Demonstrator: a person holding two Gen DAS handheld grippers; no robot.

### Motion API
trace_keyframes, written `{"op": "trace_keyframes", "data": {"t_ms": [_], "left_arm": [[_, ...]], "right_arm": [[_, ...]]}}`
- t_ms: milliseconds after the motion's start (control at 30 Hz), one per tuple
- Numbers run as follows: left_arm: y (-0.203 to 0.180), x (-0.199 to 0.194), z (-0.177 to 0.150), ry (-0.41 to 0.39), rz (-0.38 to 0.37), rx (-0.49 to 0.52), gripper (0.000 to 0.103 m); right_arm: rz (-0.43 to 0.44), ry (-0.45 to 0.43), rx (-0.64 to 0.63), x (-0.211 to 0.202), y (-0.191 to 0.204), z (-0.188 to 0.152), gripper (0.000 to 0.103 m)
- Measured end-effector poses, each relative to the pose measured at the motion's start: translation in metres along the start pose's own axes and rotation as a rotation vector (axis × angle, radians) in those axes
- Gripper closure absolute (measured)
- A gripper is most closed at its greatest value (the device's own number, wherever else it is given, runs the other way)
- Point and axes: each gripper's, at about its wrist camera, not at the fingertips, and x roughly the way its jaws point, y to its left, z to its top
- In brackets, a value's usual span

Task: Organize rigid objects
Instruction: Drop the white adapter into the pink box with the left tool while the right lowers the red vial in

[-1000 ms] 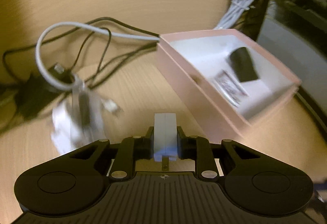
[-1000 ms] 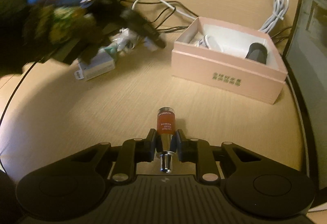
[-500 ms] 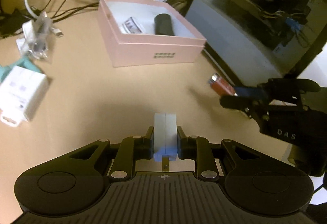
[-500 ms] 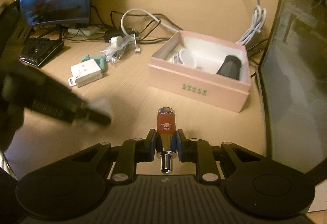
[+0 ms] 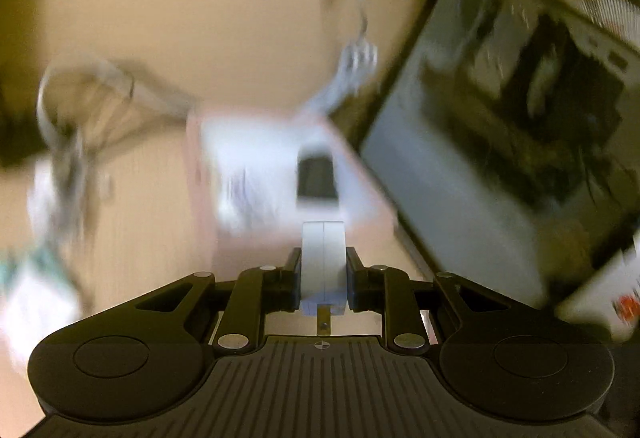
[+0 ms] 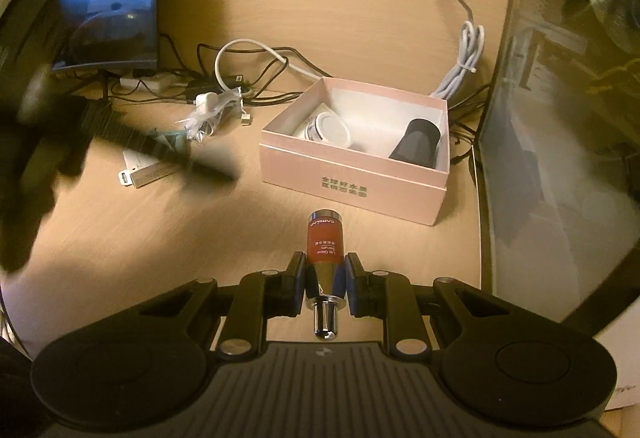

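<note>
Two loads were in the air at once, and that was the main risk. The right tongs [image 6: 323, 280] were clamped on a red serum bottle [image 6: 323, 244], held by its tapered metal neck with the body pointing forward, near the front wall of the pink box [image 6: 352, 190]. A grip on that smooth taper could slip, and the bottle might drop onto the worktop [image 6: 160, 238] short of the box. The left tongs [image 5: 322, 272] were closed on a small white block [image 5: 322, 258], aimed toward the same box, though that view was badly smeared. Both tongs heading for one opening could collide. Inside the box a white jar [image 6: 330, 128] lay left and a black cylinder [image 6: 418, 144] right, so a careless drop might knock either. Loose cables [image 6: 248, 78] lay far left of the box.
</note>
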Motion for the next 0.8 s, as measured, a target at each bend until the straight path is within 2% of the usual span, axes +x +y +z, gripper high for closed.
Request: {"op": "trace_keyframes", "data": {"t_ms": [67,133,200,267,300,433,600,700,800], "left_arm": [[-0.008,0.013,0.031,-0.056,0.030,0.017,0.079],[-0.010,0.030,0.057,-0.088,0.025,-0.011,0.078],[-0.008,0.055,0.079,-0.065,0.036,-0.042,0.076],[-0.008,0.077,0.087,-0.017,0.137,-0.043,0.075],[-0.008,0.082,0.086,-0.012,0.165,-0.038,0.075],[0.000,0.077,0.068,-0.038,0.128,-0.079,0.075],[0.016,0.032,0.026,-0.054,0.060,-0.140,0.075],[0.028,-0.001,-0.010,-0.033,0.068,-0.157,0.075],[0.046,-0.030,-0.043,0.014,0.110,-0.184,0.075]], "right_arm": [[0.007,-0.010,0.012,0.000,-0.003,-0.001,0.083],[0.016,-0.018,0.027,-0.001,-0.005,-0.003,0.083],[0.021,-0.022,0.042,0.000,-0.005,-0.004,0.083],[0.019,-0.023,0.051,0.001,-0.004,-0.005,0.083],[0.015,-0.023,0.055,0.002,-0.004,-0.006,0.083],[-0.015,-0.003,0.079,0.003,-0.005,-0.010,0.083],[-0.044,-0.001,0.079,0.005,-0.008,-0.004,0.083],[-0.077,-0.044,0.051,0.011,-0.007,0.019,0.083],[-0.134,-0.101,0.010,0.024,-0.007,0.056,0.083]]}}
